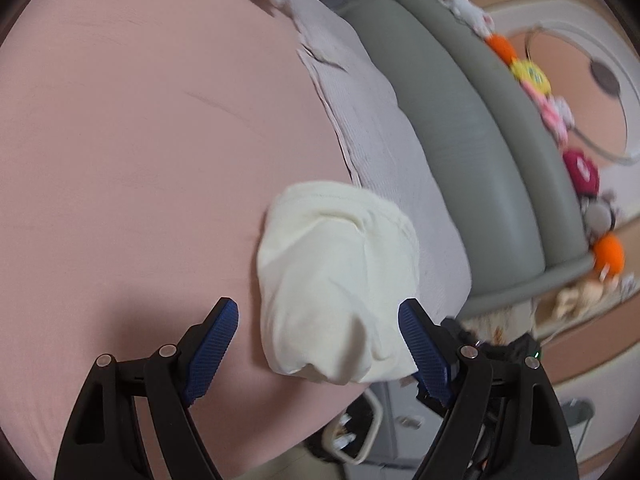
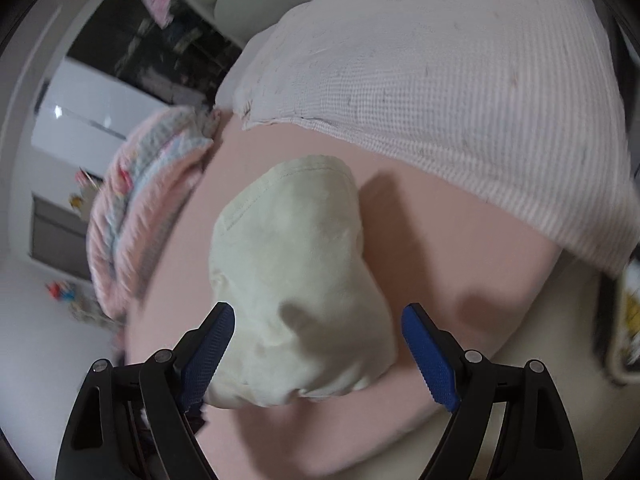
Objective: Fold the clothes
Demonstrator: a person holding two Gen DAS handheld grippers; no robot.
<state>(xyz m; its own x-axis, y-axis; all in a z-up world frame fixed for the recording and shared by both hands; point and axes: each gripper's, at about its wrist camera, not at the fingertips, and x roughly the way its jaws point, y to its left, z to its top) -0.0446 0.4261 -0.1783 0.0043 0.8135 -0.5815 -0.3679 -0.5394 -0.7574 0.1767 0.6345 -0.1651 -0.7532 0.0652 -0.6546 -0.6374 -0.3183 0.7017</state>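
Note:
A cream garment [image 1: 336,280], folded into a small bundle, lies on the pink bed sheet [image 1: 140,160] near the pillow. My left gripper [image 1: 318,332] is open, its blue pads [image 1: 212,352] standing on either side of the bundle's near end without closing on it. In the right wrist view the same cream garment [image 2: 296,280] lies on the pink bed sheet [image 2: 460,300]. My right gripper [image 2: 318,344] is open too, its blue pads [image 2: 430,354] spread wide around the bundle's near end, with the left pad close to the cloth.
A pale striped pillow [image 2: 440,80] lies just beyond the garment. A pink and blue knitted blanket [image 2: 148,200] is bunched at the bed's left edge. A grey padded headboard [image 1: 460,140] carries several plush toys [image 1: 532,76]. The bed's edge and floor lie below.

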